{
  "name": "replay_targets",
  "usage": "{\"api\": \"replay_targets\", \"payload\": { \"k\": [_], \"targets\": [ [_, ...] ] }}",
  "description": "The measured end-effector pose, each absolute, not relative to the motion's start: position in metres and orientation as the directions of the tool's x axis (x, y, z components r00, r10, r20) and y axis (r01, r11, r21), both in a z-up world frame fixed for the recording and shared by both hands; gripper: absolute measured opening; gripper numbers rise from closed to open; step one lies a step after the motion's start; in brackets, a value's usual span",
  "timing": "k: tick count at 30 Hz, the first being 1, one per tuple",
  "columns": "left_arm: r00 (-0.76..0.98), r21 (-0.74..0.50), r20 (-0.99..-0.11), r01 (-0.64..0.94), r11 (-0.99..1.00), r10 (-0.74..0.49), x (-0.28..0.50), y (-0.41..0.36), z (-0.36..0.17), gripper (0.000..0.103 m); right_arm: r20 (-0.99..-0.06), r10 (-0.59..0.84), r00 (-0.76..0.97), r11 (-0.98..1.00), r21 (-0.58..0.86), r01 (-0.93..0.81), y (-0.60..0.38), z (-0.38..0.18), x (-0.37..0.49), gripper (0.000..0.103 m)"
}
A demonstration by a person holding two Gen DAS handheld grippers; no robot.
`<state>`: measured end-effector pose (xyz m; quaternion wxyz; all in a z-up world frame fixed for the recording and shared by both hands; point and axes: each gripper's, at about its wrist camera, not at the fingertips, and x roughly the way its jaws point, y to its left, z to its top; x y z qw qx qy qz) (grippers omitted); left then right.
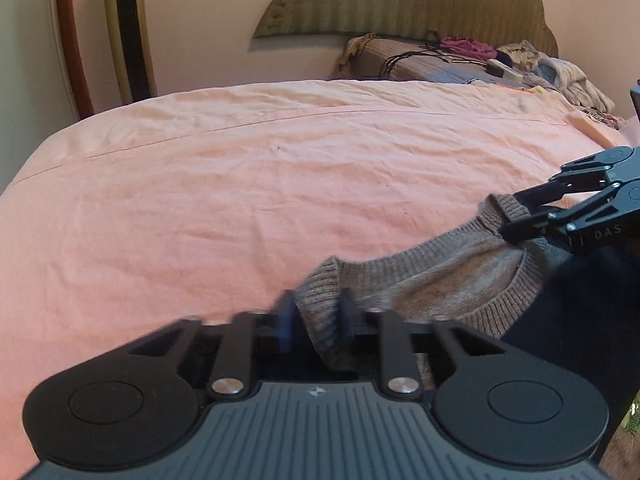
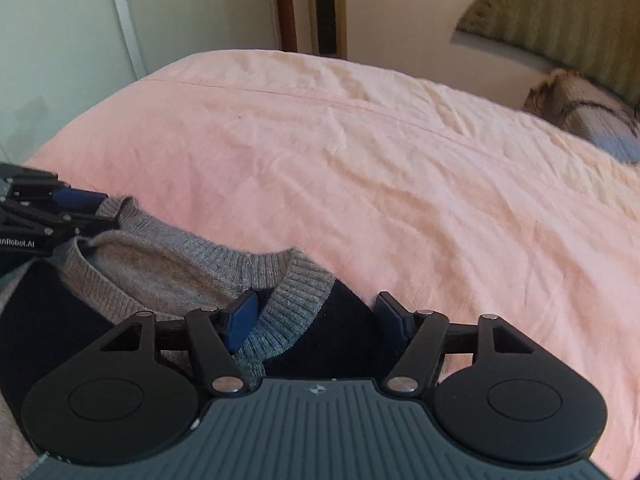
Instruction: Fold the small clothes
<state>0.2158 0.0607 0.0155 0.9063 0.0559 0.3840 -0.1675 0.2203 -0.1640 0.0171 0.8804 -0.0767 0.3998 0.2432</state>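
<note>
A grey and dark sweater (image 1: 448,280) lies at the near edge of the pink bed (image 1: 240,168), neck side up. The left gripper (image 1: 316,316) is clenched on the ribbed grey edge, likely to keep the cloth from sliding. The right gripper (image 2: 316,316) has its fingers (image 2: 242,316) spread apart around the collar, not pinching it, so it looks ready to grab or has just let go. Both grippers tip down toward the bed and sit side by side at the collar. A pile of clothes (image 1: 560,72) waits far off by the headboard (image 1: 400,0).
</note>
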Motion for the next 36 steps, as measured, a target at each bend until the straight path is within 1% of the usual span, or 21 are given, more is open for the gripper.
{"api": "replay_targets", "payload": {
  "k": [1, 3, 5, 7, 8, 10, 12, 14, 16, 18, 20, 21, 22, 23, 24, 25, 26, 28, 31, 33, 36],
  "targets": [
    [0.648, -0.019, -0.718, 0.346, 0.938, -0.253, 0.218, 0.057, 0.017, 0.006, -0.736, 0.381, 0.56, 0.866, 0.072, -0.495, -0.164, 0.018, 0.221, 0.036],
    [0.673, 0.051, -0.709, 0.348, 0.936, -0.211, 0.219, 0.047, 0.019, 0.005, -0.738, 0.385, 0.553, 0.877, 0.107, -0.468, -0.168, 0.022, 0.228, 0.009],
    [0.7, 0.1, -0.69, 0.344, 0.934, -0.184, 0.219, 0.041, 0.023, 0.005, -0.708, 0.401, 0.581, 0.884, 0.134, -0.448, -0.173, 0.029, 0.228, 0.009],
    [0.697, 0.087, -0.695, 0.327, 0.941, -0.178, 0.225, 0.047, 0.024, 0.005, -0.676, 0.423, 0.603, 0.887, 0.174, -0.427, -0.18, 0.034, 0.227, 0.009],
    [0.707, 0.129, -0.696, 0.293, 0.947, -0.124, 0.23, 0.048, 0.016, 0.005, -0.662, 0.427, 0.617, 0.889, 0.183, -0.419, -0.182, 0.034, 0.225, 0.009],
    [0.731, 0.147, -0.673, 0.278, 0.949, -0.11, 0.227, 0.048, 0.01, 0.005, -0.691, 0.392, 0.607, 0.898, 0.144, -0.415, -0.177, 0.018, 0.227, 0.009],
    [0.733, 0.14, -0.675, 0.242, 0.96, -0.087, 0.225, 0.048, 0.012, 0.006, -0.661, 0.367, 0.655, 0.906, 0.092, -0.414, -0.173, 0.01, 0.22, 0.008],
    [0.739, 0.142, -0.671, 0.202, 0.969, -0.056, 0.222, 0.049, 0.017, 0.011, -0.661, 0.361, 0.658, 0.912, 0.102, -0.398, -0.173, 0.013, 0.217, 0.02],
    [0.754, 0.13, -0.656, 0.175, 0.976, -0.048, 0.21, 0.052, 0.028, 0.011, -0.652, 0.324, 0.685, 0.931, 0.09, -0.355, -0.178, 0.025, 0.212, 0.069],
    [0.773, 0.068, -0.623, 0.205, 0.976, -0.119, 0.192, 0.052, 0.04, 0.015, -0.585, 0.35, 0.732, 0.929, 0.119, -0.349, -0.19, 0.039, 0.194, 0.069],
    [0.76, -0.005, -0.618, 0.25, 0.968, -0.2, 0.182, 0.046, 0.045, 0.032, -0.577, 0.397, 0.714, 0.914, 0.176, -0.366, -0.195, 0.045, 0.181, 0.069],
    [0.738, -0.035, -0.631, 0.282, 0.959, -0.24, 0.181, 0.042, 0.042, 0.039, -0.586, 0.408, 0.7, 0.907, 0.175, -0.382, -0.193, 0.043, 0.176, 0.069],
    [0.707, -0.053, -0.659, 0.299, 0.953, -0.258, 0.184, 0.035, 0.034, 0.051, -0.603, 0.413, 0.683, 0.901, 0.16, -0.403, -0.188, 0.039, 0.174, 0.069],
    [0.67, -0.062, -0.696, 0.3, 0.952, -0.257, 0.19, 0.031, 0.024, 0.054, -0.625, 0.405, 0.667, 0.899, 0.141, -0.414, -0.183, 0.033, 0.174, 0.069],
    [0.674, -0.057, -0.695, 0.296, 0.953, -0.251, 0.193, 0.028, 0.016, 0.057, -0.657, 0.384, 0.649, 0.903, 0.118, -0.414, -0.175, 0.024, 0.175, 0.068],
    [0.704, -0.03, -0.673, 0.28, 0.96, -0.226, 0.193, 0.027, 0.011, 0.065, -0.684, 0.368, 0.63, 0.906, 0.112, -0.408, -0.173, 0.015, 0.178, 0.071],
    [0.72, -0.019, -0.659, 0.272, 0.962, -0.216, 0.193, 0.025, 0.009, 0.067, -0.649, 0.357, 0.672, 0.907, 0.071, -0.415, -0.169, 0.007, 0.176, 0.071],
    [0.708, -0.065, -0.67, 0.243, 0.968, -0.223, 0.195, 0.029, 0.014, 0.067, -0.633, 0.328, 0.701, 0.915, 0.029, -0.402, -0.166, -0.003, 0.177, 0.087],
    [0.749, -0.198, -0.614, 0.16, 0.967, -0.25, 0.172, 0.059, 0.037, 0.067, -0.645, 0.315, 0.696, 0.921, 0.032, -0.387, -0.166, -0.003, 0.182, 0.093],
    [0.798, -0.263, -0.562, 0.079, 0.962, -0.219, 0.14, 0.086, 0.053, 0.069, -0.644, 0.297, 0.705, 0.931, 0.029, -0.365, -0.167, 0.0, 0.179, 0.094],
    [0.844, -0.385, -0.515, -0.073, 0.92, -0.148, 0.069, 0.138, 0.063, 0.081, -0.619, 0.27, 0.738, 0.957, 0.085, -0.278, -0.178, 0.019, 0.158, 0.089]
  ]
}}
